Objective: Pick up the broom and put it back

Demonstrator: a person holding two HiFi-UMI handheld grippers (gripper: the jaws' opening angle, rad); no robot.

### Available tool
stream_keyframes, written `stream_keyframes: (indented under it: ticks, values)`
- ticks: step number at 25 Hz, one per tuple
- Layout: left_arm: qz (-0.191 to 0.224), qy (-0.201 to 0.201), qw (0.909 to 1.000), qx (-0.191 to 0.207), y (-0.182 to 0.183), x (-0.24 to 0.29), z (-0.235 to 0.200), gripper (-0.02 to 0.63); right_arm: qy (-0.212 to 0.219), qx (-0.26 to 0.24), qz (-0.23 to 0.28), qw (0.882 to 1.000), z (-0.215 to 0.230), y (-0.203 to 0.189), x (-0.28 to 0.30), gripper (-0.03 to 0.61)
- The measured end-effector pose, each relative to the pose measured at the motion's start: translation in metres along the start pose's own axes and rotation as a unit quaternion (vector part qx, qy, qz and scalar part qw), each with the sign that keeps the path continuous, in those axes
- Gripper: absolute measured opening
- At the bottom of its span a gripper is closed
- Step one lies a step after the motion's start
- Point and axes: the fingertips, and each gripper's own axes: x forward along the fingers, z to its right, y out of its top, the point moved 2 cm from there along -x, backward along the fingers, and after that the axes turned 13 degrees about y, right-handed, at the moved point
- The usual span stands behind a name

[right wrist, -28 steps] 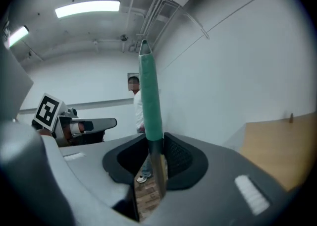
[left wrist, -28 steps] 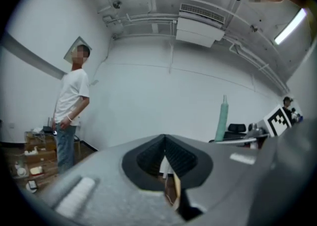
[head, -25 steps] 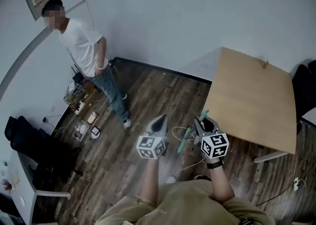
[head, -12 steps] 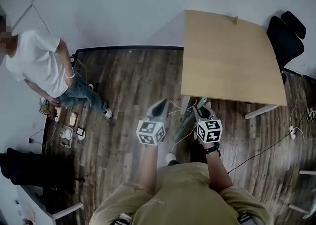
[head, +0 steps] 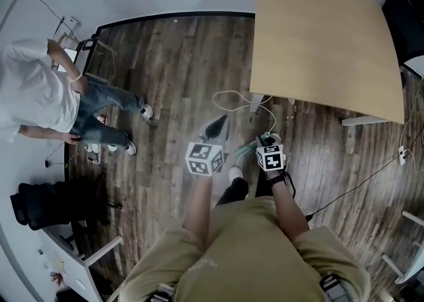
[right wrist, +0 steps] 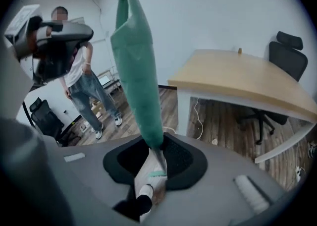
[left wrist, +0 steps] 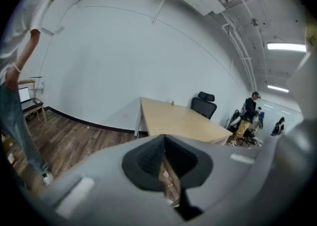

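The broom's green handle (right wrist: 136,71) rises up out of my right gripper (right wrist: 156,153), whose dark pads are shut on it. Under the jaws a short piece of green and a shoe show against the wooden floor. In the head view the right gripper (head: 266,142) points down at the floor near the table's corner, and a bit of the green broom (head: 243,153) shows beside it. My left gripper (head: 217,125) hangs to the left of it, its jaws drawn to a point with nothing in them; the left gripper (left wrist: 165,153) looks towards the table.
A light wooden table (head: 324,36) stands ahead to the right, with a black office chair (head: 404,12) beyond it. A white cable (head: 232,99) lies on the floor by its leg. A person in a white shirt (head: 33,95) stands at the left, near another dark chair (head: 46,201).
Both grippers have come down towards the floor, the right one bringing the broom with it. The head view has tilted down, so the table and the standing person have shifted.
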Motion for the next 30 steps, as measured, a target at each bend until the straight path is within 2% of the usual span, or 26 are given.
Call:
stream_keyframes:
  ticks: [3,6,14,18,30]
  values:
    - [-0.027,0.014,0.9995,-0.006,-0.025,0.01,-0.013,0.002,0.005,0.019,-0.042,0.999,0.008,-0.031,0.035,0.091]
    - [-0.044,0.025,0.9986,-0.013,-0.041,0.019,-0.023,0.002,0.011,0.048,-0.055,0.997,0.022,-0.045,0.061,0.089]
    - [-0.082,0.027,0.9962,-0.017,-0.078,0.041,-0.039,0.002,-0.008,0.098,-0.06,0.993,0.059,-0.046,0.118,0.091]
    - [-0.101,0.035,0.994,-0.023,-0.096,0.043,-0.043,0.002,-0.029,0.11,-0.027,0.993,0.08,-0.037,0.136,0.095]
    - [-0.132,0.043,0.9901,-0.018,-0.13,0.061,-0.049,0.002,0.022,0.113,0.014,0.993,0.116,0.006,0.2,0.088]
